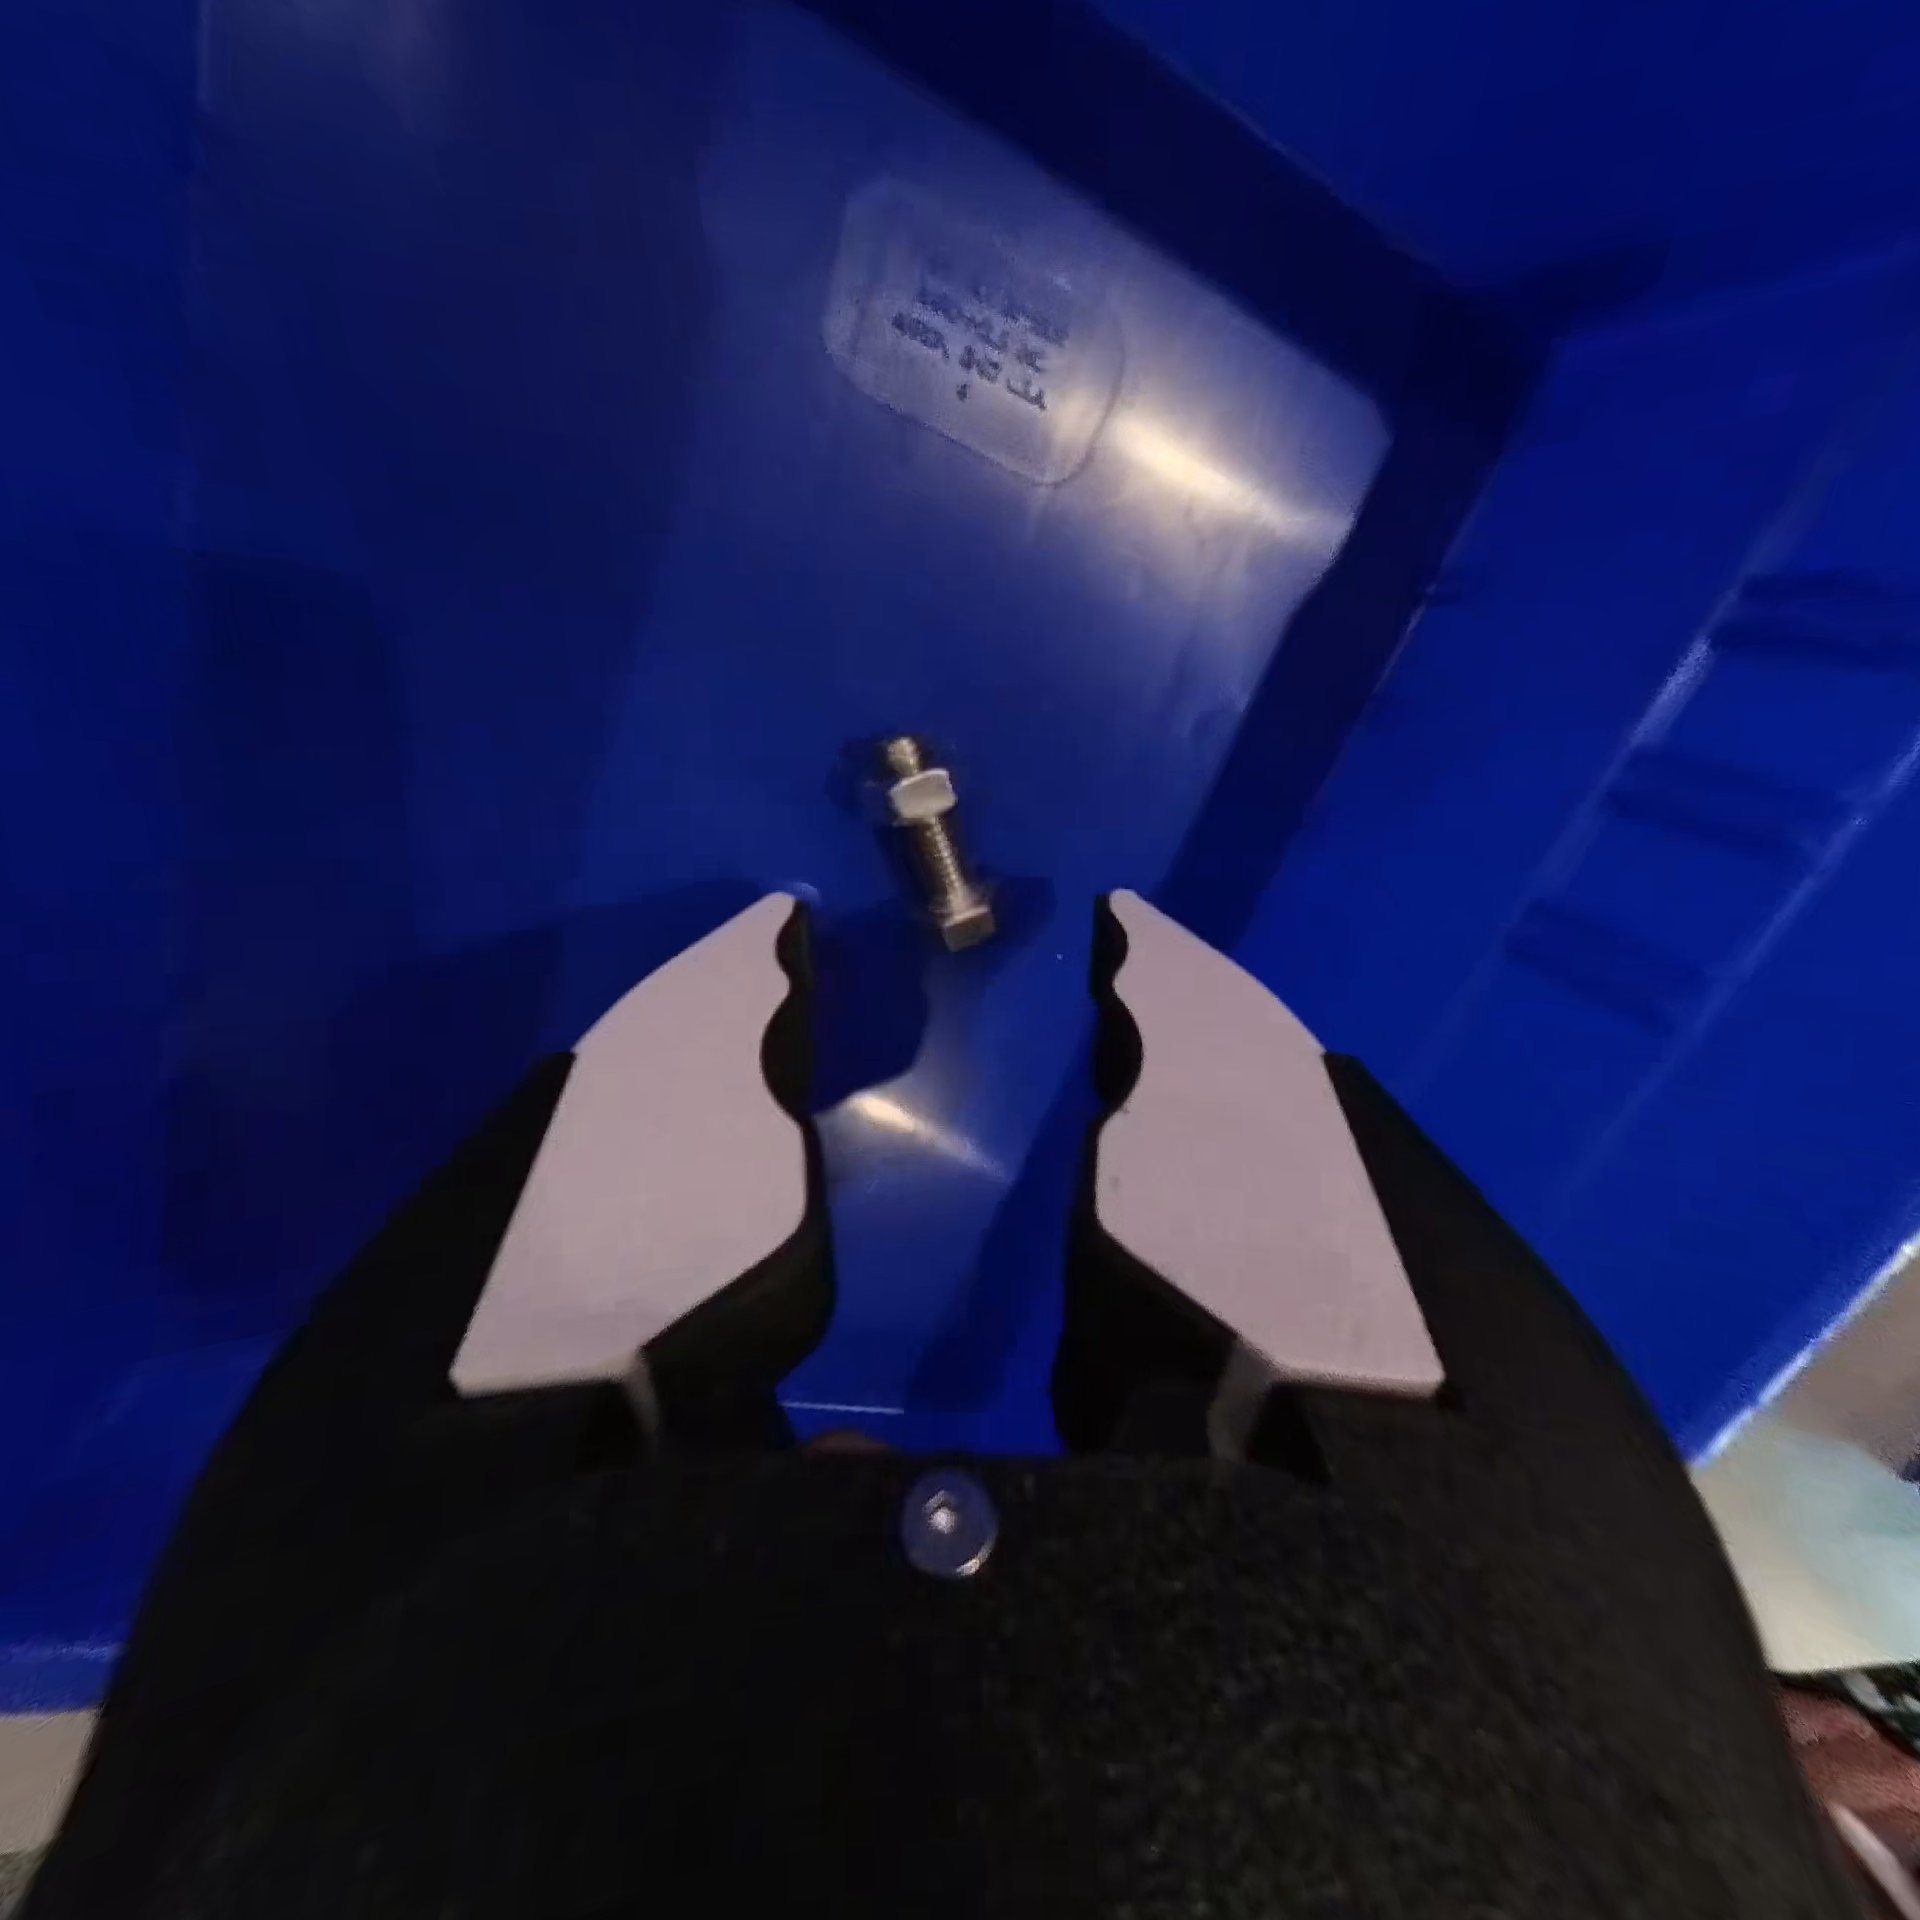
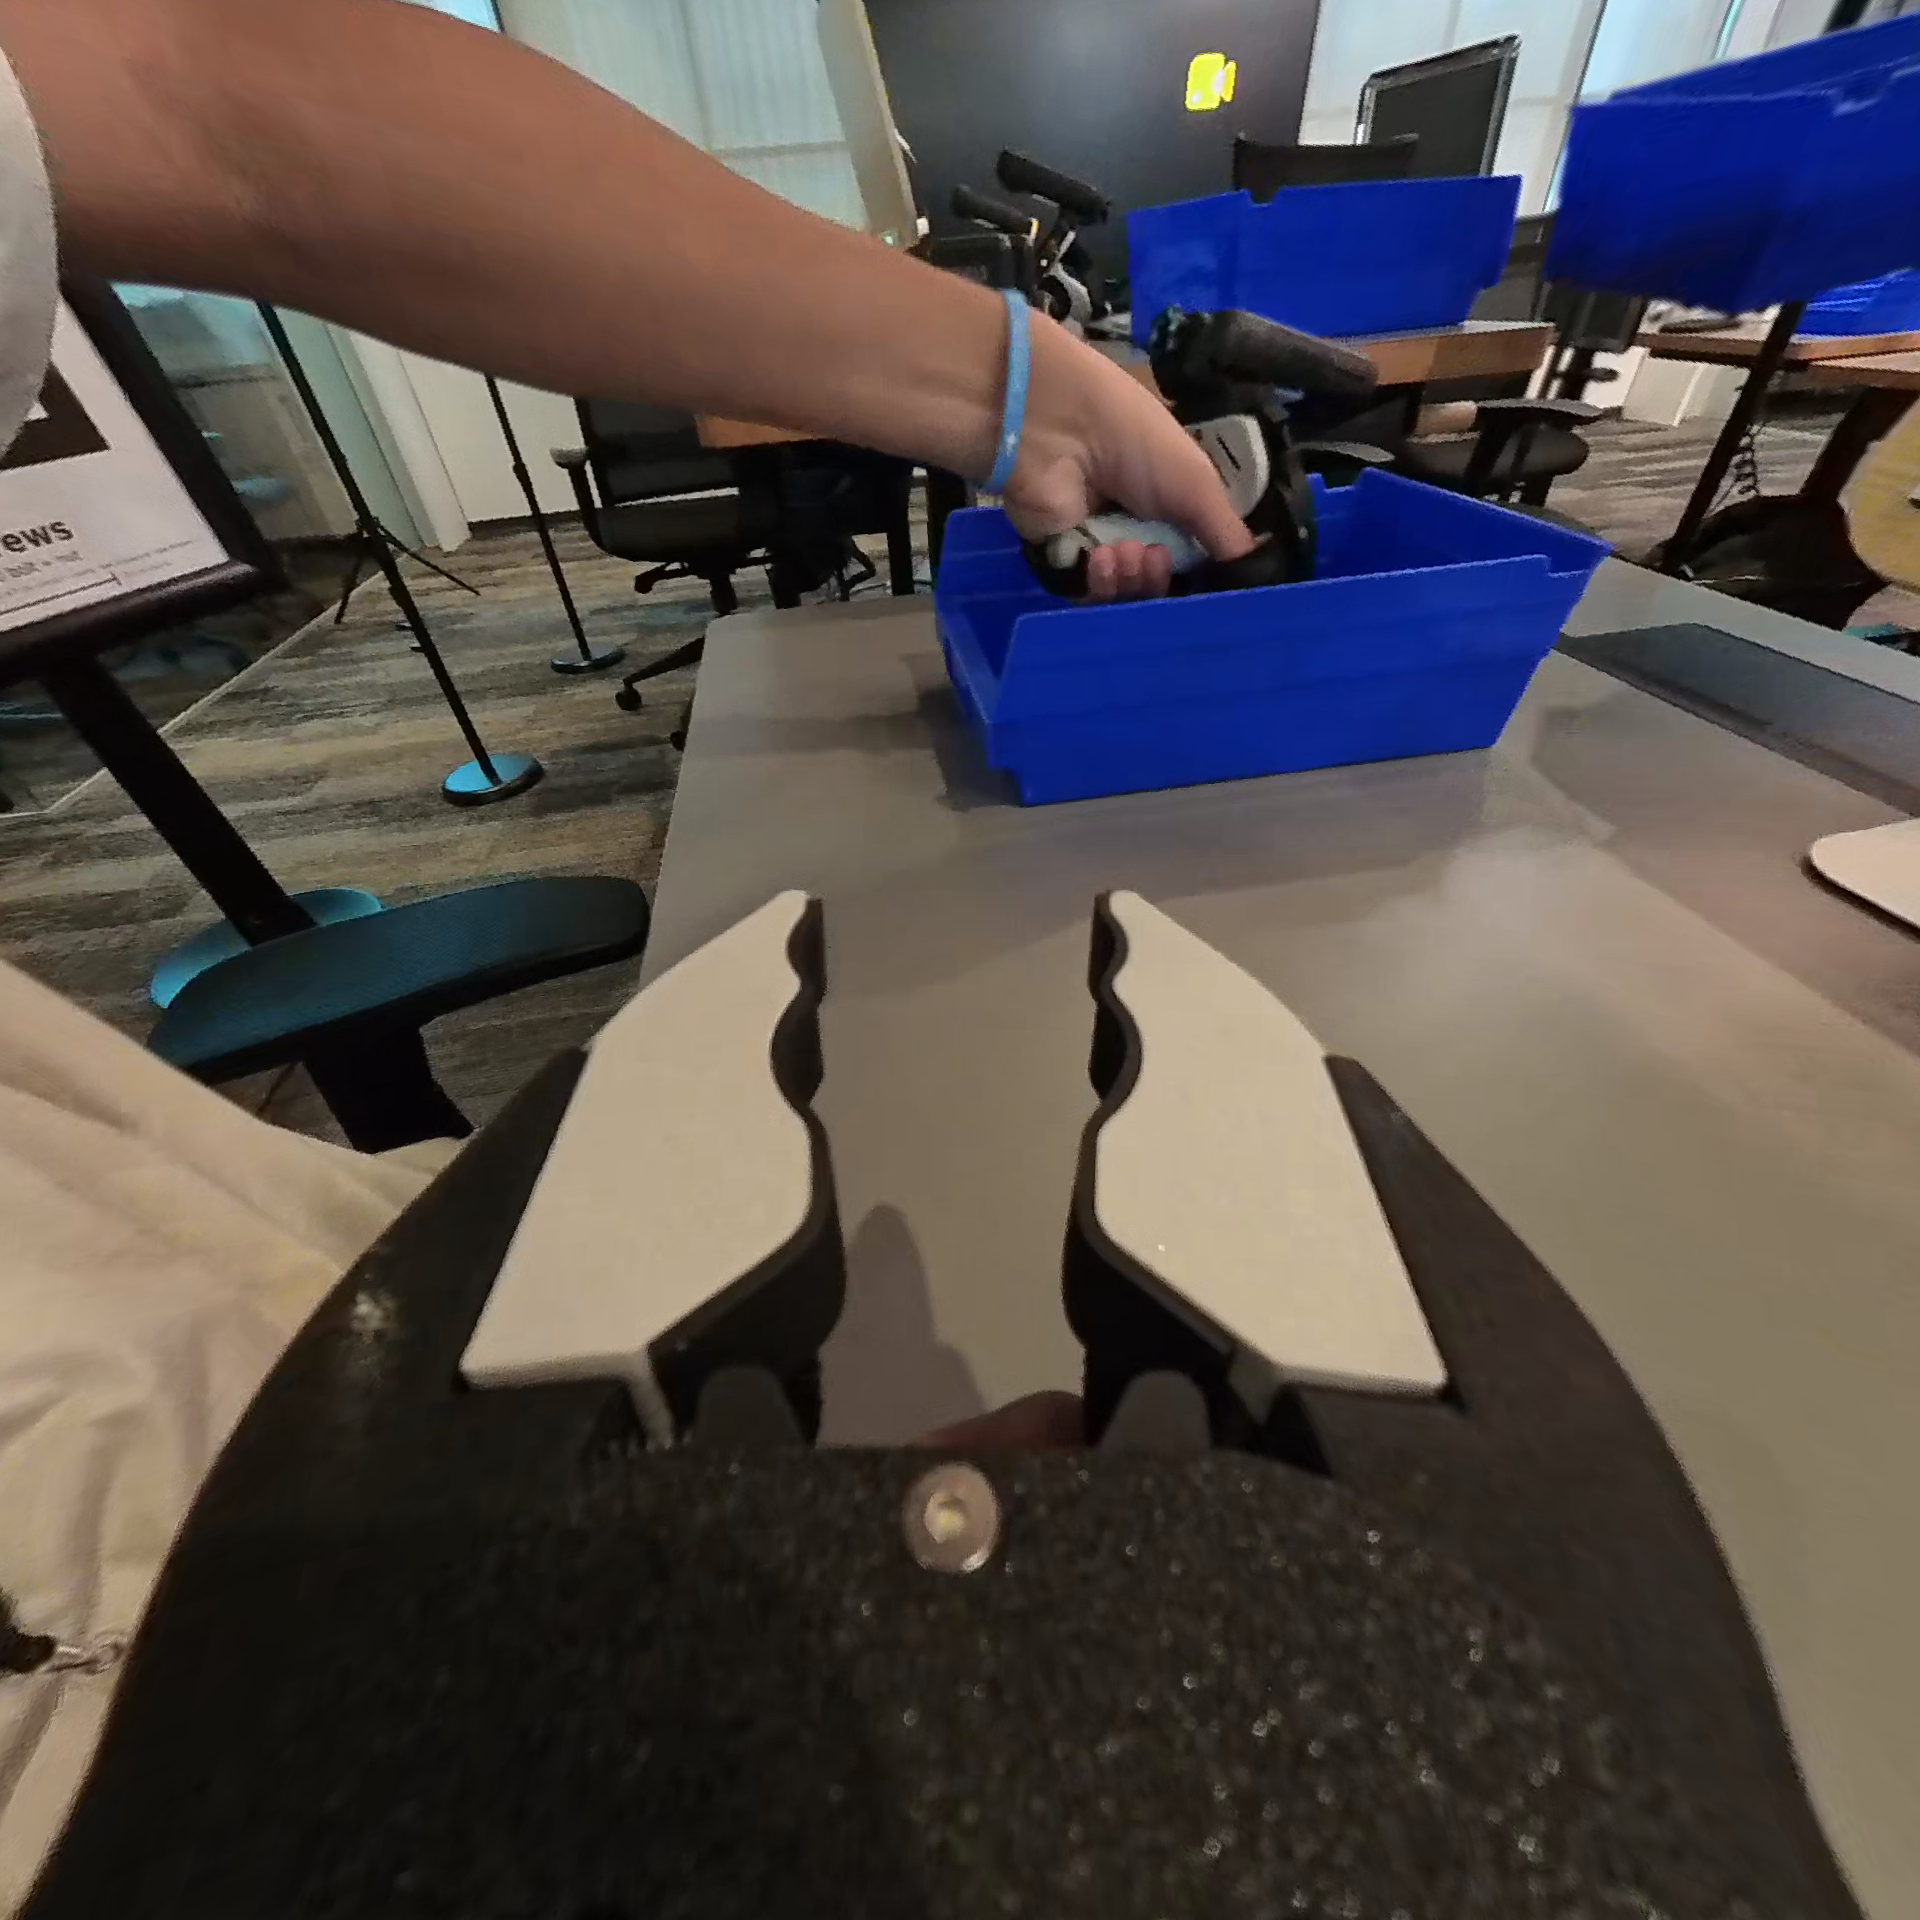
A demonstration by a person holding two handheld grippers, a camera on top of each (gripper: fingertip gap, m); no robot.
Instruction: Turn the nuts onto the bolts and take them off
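Observation:
A silver bolt point(image 1: 932, 854) with a nut point(image 1: 918, 796) threaded near its far end lies on the floor of a blue bin point(image 1: 520, 520). My left gripper point(image 1: 948, 914) is open inside the bin, its tips just short of the bolt's head, holding nothing. In the right wrist view the same blue bin point(image 2: 1247, 686) stands on the grey table point(image 2: 1351, 1039), and a person's hand point(image 2: 1101, 488) holds the left gripper's body point(image 2: 1252, 488) down into it. My right gripper point(image 2: 956, 914) is open and empty, low over the table in front of the bin.
A clear sticker point(image 1: 977, 332) lies on the bin floor beyond the bolt. The bin's walls close in on the right point(image 1: 1662, 727). More blue bins point(image 2: 1320, 249) stand behind. An office chair armrest point(image 2: 416, 966) is left of the table, and a white object point(image 2: 1870, 873) is at the right edge. My right fingertips sit around 40 cm from my left ones.

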